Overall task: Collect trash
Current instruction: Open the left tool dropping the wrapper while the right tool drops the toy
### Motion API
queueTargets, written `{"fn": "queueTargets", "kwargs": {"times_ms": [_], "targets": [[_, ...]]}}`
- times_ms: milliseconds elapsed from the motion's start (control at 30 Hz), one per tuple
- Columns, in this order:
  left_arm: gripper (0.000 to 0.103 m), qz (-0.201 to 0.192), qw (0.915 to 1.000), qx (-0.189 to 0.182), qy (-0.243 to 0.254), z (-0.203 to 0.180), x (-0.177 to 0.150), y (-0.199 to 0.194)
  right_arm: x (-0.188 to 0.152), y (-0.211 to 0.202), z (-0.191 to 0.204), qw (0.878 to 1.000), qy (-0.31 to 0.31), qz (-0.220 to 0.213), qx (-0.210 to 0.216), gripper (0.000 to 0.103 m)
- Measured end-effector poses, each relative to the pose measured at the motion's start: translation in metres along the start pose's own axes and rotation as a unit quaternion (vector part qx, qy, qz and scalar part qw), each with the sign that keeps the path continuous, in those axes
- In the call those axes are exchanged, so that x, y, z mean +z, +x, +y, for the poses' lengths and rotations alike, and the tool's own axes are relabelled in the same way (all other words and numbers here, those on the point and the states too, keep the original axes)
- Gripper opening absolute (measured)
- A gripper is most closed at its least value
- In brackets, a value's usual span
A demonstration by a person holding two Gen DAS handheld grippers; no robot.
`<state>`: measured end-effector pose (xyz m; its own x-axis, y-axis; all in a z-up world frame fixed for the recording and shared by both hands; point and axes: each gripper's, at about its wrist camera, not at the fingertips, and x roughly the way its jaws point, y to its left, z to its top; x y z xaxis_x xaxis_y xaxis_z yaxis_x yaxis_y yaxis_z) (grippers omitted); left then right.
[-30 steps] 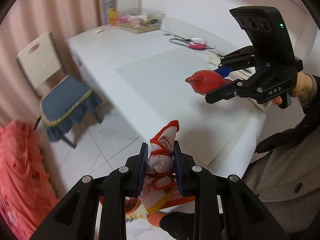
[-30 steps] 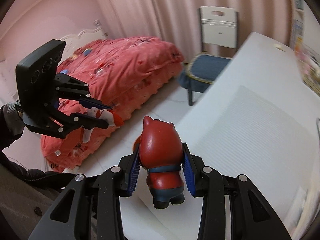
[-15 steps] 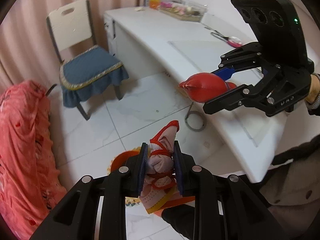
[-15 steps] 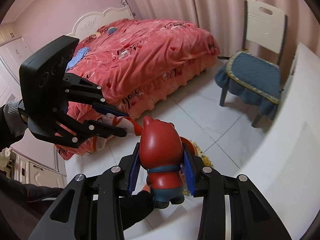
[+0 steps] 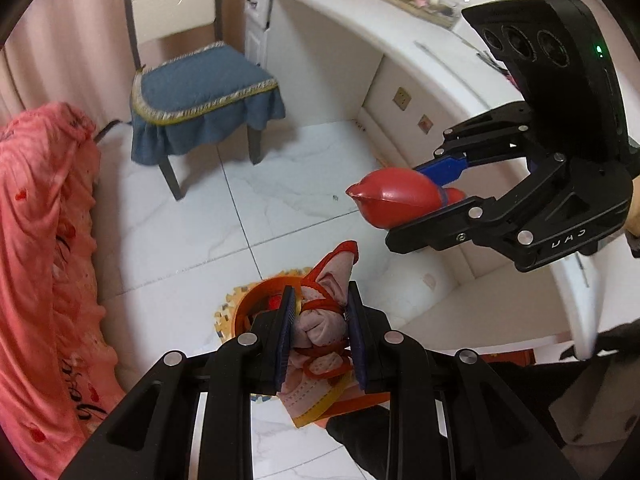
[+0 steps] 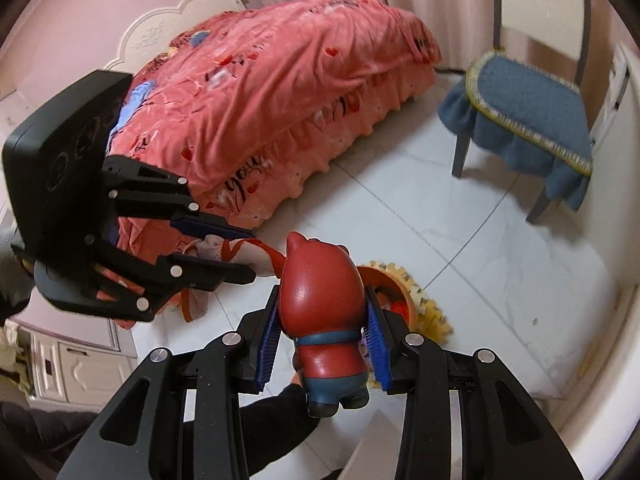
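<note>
My left gripper (image 5: 320,312) is shut on a crumpled pink cloth bundle with red trim (image 5: 322,320), held above an orange bin (image 5: 260,300) on the floor. That bundle (image 6: 216,246) also shows in the right wrist view, in the left gripper (image 6: 248,256). My right gripper (image 6: 322,320) is shut on a red pig figurine with a blue band (image 6: 320,304), above and beside the same orange bin (image 6: 396,292). From the left wrist view the figurine (image 5: 396,202) and the right gripper (image 5: 420,208) hang to the upper right of the bin.
A chair with a blue cushion (image 5: 200,88) stands on the white tiled floor (image 5: 280,184). A white desk (image 5: 400,52) curves along the right. A bed with a red-pink quilt (image 6: 280,80) lies on the left. The bin sits on a yellow patterned mat (image 6: 428,316).
Both grippers have swung off the desk top and dropped toward the floor, each still holding its item. The orange bin has come into view below them.
</note>
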<state>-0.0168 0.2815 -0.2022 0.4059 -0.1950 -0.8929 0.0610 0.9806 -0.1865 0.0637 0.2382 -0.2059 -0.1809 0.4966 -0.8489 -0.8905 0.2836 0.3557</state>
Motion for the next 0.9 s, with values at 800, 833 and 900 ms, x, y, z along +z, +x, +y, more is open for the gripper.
{"fn": "queueTargets", "kwargs": {"times_ms": [800, 833, 900], "targets": [[0.047, 0.024, 0.9991, -0.009, -0.033, 0.026, -0.018, 0.049, 0.010, 0.085, -0.028, 0.999, 0.027, 0.045, -0.014, 0.039], [0.047, 0.026, 0.9990, -0.009, -0.034, 0.026, -0.019, 0.050, 0.011, 0.085, -0.027, 0.999, 0.025, 0.046, -0.015, 0.039], [0.047, 0.025, 0.9990, -0.005, -0.035, 0.027, -0.022, 0.046, 0.011, 0.087, -0.026, 0.998, 0.023, 0.048, -0.014, 0.039]]}}
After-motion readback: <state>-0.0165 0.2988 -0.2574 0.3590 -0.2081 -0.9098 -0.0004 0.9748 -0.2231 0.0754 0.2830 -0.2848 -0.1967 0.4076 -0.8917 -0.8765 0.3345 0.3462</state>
